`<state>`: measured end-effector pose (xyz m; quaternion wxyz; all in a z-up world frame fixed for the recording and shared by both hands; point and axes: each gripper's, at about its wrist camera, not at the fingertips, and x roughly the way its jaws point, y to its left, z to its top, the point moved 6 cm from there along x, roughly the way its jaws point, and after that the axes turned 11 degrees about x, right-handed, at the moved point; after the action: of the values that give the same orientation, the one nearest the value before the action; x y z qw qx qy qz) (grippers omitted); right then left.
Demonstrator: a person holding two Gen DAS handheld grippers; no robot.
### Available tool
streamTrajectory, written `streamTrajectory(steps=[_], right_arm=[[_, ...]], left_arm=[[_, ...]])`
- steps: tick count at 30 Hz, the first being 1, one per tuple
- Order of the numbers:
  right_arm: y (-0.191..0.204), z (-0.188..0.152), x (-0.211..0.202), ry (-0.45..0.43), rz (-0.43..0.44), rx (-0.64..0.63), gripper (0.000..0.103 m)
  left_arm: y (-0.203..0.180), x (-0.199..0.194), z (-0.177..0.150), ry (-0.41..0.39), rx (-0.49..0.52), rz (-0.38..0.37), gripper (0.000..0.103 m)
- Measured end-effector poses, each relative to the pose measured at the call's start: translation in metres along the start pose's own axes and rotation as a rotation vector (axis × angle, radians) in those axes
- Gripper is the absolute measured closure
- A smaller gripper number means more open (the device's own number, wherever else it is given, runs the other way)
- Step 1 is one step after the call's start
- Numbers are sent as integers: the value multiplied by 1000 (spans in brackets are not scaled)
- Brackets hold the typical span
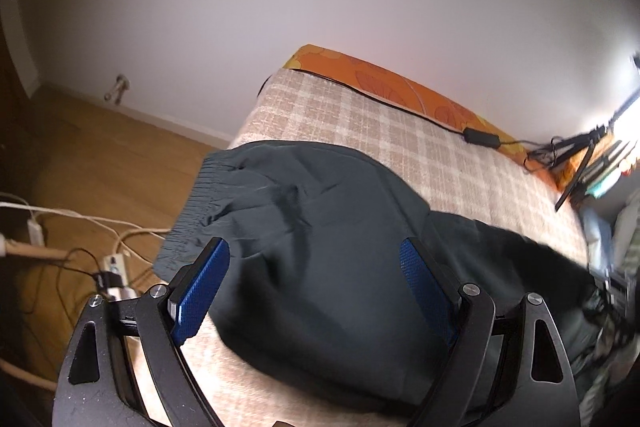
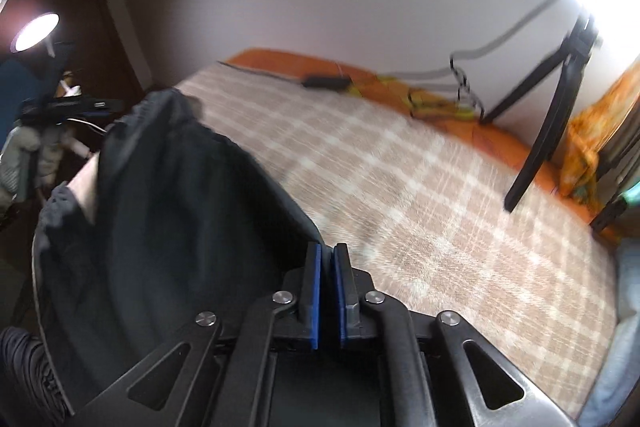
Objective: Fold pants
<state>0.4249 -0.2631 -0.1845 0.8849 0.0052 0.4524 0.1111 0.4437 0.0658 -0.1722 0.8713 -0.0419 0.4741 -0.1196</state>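
Dark teal pants (image 1: 320,219) lie on a bed with a beige checked cover (image 1: 400,131), their elastic waistband (image 1: 188,223) at the left edge. My left gripper (image 1: 313,245) hovers open just over the seat of the pants, a blue pad on either side and nothing pinched. In the right wrist view the pants (image 2: 160,207) rise in a slack fold from the bed cover (image 2: 400,207) up to my right gripper (image 2: 327,247), whose pads are pressed together on the fabric's edge. That view is smeared by motion.
An orange patterned sheet (image 1: 400,79) and a black power adapter (image 1: 480,138) with its cord run along the bed's far edge by the wall. A black tripod (image 2: 552,115) stands at the far right. Cables and a power strip (image 1: 112,267) lie on the wooden floor, left.
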Motion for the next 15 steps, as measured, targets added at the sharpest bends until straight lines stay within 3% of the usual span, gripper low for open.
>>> streamTrajectory(steps=[8,15], right_arm=[[49,-48,-79,-79,18,-137,102],[88,-102,-95,-22,53,-219,103]], left_arm=[[-12,6,14,-1,-66,-66,15],[-27,24,11,61,-107,-95,15]])
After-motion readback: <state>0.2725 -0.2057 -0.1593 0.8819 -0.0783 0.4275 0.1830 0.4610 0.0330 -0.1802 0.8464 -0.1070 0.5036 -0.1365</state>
